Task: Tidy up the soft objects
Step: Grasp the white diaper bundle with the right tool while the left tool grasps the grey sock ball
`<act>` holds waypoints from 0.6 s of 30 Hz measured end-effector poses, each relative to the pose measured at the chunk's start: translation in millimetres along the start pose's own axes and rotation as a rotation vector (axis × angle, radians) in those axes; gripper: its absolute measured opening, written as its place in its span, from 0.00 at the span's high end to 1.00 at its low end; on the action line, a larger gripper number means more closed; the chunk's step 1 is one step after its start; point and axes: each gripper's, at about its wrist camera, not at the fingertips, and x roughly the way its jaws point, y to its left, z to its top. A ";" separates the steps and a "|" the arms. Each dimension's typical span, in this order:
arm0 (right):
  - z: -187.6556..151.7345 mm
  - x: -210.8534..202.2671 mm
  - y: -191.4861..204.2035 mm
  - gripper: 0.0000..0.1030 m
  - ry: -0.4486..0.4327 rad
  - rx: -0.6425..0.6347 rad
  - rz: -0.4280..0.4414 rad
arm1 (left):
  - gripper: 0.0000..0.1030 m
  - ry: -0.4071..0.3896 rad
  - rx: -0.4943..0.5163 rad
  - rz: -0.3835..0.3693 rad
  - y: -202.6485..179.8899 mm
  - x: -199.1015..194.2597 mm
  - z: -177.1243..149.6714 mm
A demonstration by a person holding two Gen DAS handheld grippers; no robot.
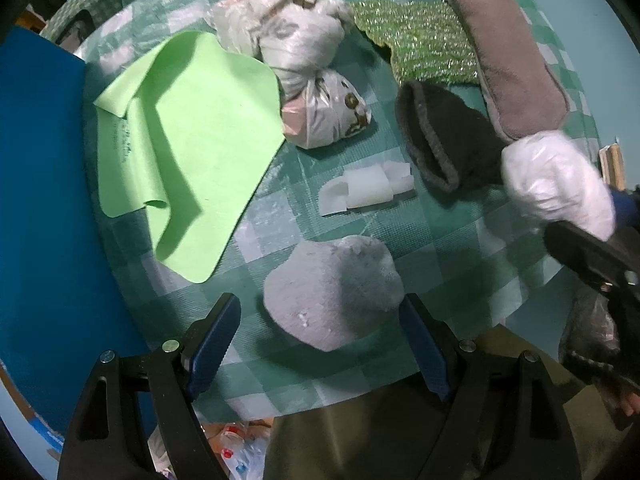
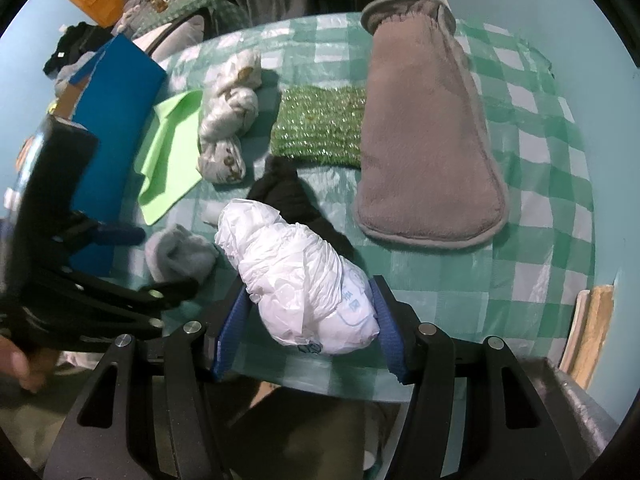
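Crumpled white plastic bag (image 2: 308, 296) sits between the blue pads of our right gripper (image 2: 310, 320), which is clamped on its sides and appears to hold it just above the near edge of the checked tablecloth (image 2: 532, 240), presumably so we can carry it to join the other bags. Our left gripper (image 1: 320, 344) hangs with its fingers spread apart over the near edge, bracketing a grey fuzzy sock ball (image 1: 332, 292) without touching it; we judge it is lined up to close on that ball next. Further in, a knotted plastic bag bundle (image 1: 304, 64) lies toward the far edge, with a light green cloth (image 1: 188, 144) partly overhanging the table's left edge beside a blue board (image 1: 40, 184). A glittery green knit (image 1: 420, 44) lies next to a long brown plush mitt (image 2: 428, 140) that runs from the far edge toward the middle. A black sock (image 1: 444, 140) lies just beyond the held bag, its cuff open toward the centre, and a small white rolled strip (image 1: 368, 188) rests between the sock ball and the bundle. The held bag and the black sock crowd the right side, so any path toward the bundle has to pass over them, and the two grippers work close together near the front edge.
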 end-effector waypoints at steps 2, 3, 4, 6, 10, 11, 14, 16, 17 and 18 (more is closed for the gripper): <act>4.0 -1.5 10.7 0.42 -0.008 0.000 0.000 | 0.20 0.005 -0.003 0.005 -7.6 2.6 -3.8; 7.6 -2.8 14.0 0.42 -0.011 0.001 0.001 | 0.20 0.006 -0.005 0.006 -9.0 4.6 -2.2; 9.3 -3.5 15.2 0.42 -0.014 0.000 0.000 | 0.20 0.007 -0.009 0.009 -8.6 5.6 -1.3; 11.8 -3.7 16.8 0.42 -0.017 0.000 -0.002 | 0.20 0.006 -0.021 0.009 -9.9 8.7 1.6; 11.7 -10.9 13.2 0.42 -0.023 0.002 -0.004 | 0.20 -0.013 -0.044 0.006 -3.6 13.5 3.7; 12.4 -11.2 14.2 0.42 -0.023 0.003 -0.006 | 0.20 -0.015 -0.049 0.002 -2.5 14.9 4.5; 14.5 -10.6 15.9 0.42 -0.027 0.003 -0.010 | 0.30 -0.027 -0.059 -0.008 16.0 18.3 -1.0; 14.9 -12.3 16.2 0.42 -0.028 0.002 -0.010 | 0.41 -0.020 -0.061 -0.011 18.5 15.9 -1.9; 15.6 -12.2 16.9 0.42 -0.030 0.001 -0.011 | 0.42 -0.022 -0.063 -0.014 20.6 17.4 -1.6; 16.3 -12.5 17.7 0.42 -0.031 0.001 -0.012 | 0.46 -0.030 -0.064 -0.018 22.5 17.4 -1.9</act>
